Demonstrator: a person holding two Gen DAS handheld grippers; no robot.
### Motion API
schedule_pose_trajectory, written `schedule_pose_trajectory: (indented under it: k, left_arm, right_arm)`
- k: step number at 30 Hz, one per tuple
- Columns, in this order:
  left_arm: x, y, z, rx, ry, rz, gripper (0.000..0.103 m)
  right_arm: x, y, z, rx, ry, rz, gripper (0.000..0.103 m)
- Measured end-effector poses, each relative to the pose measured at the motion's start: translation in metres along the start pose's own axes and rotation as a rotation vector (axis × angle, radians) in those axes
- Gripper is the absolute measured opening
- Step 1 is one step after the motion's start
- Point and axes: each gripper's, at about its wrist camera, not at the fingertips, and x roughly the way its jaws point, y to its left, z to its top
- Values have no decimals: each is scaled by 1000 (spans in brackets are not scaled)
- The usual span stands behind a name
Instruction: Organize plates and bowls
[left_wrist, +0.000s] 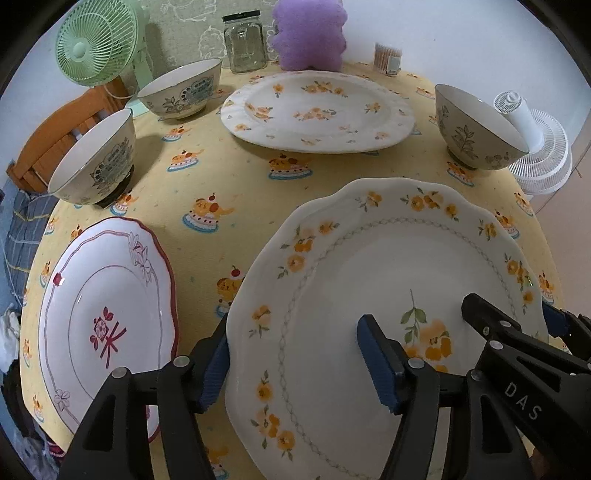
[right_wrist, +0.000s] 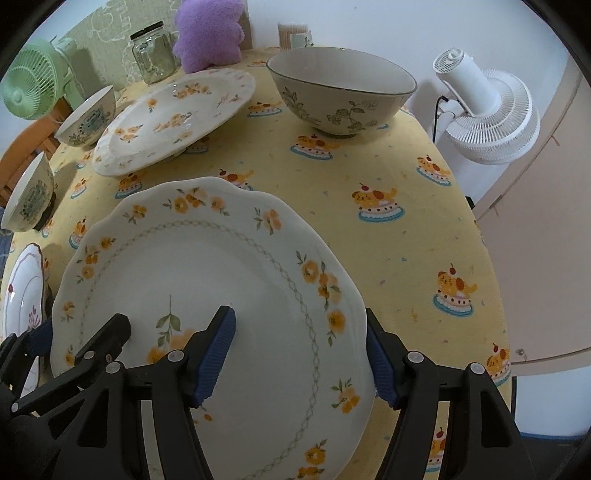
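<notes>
A white plate with orange flowers (left_wrist: 369, 295) (right_wrist: 207, 295) lies near the table's front edge. My left gripper (left_wrist: 295, 365) straddles its left rim, one finger under the rim and one finger (left_wrist: 380, 365) over the plate; the jaws stand wide apart. My right gripper (right_wrist: 303, 358) straddles the right rim the same way and also shows in the left wrist view (left_wrist: 513, 325). A second flowered plate (left_wrist: 314, 110) (right_wrist: 173, 118) sits further back. A red-rimmed plate (left_wrist: 107, 321) lies to the left. Three patterned bowls (left_wrist: 96, 162) (left_wrist: 184, 92) (left_wrist: 476, 129) stand around.
The table (left_wrist: 221, 173) has a yellow cloth with cake prints. At the back stand a glass jar (left_wrist: 243, 40), a purple plush (left_wrist: 310, 33) and a toothpick holder (left_wrist: 388, 59). A green fan (left_wrist: 96, 40) is left, a white fan (right_wrist: 491, 110) right, a wooden chair (left_wrist: 55, 136) behind.
</notes>
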Motion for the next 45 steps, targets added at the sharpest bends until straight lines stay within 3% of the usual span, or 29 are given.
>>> schedule_pose_trajectory:
  k: [5,12,18,33,45]
  left_arm:
    - [-7,4,-3,-10,-6,-6,76]
    - [-25,12,-5,0,-45,-37,87]
    - [-45,22,-5,30,-91,-58,91]
    - [-91,76,-8,109,-224,-107,93]
    - [-108,118,-15,146,-248,-132,93]
  right_arm:
    - [-9,0,-1,-15,-30,-9,72]
    - [-32,-6,-7,18,-71,-22,81]
    - [-59,-1,-13,52,-122,-35,84]
    - [-126,53,-32,106,-266,-78,84]
    - [-149,104,-48,138,-294,-90,84]
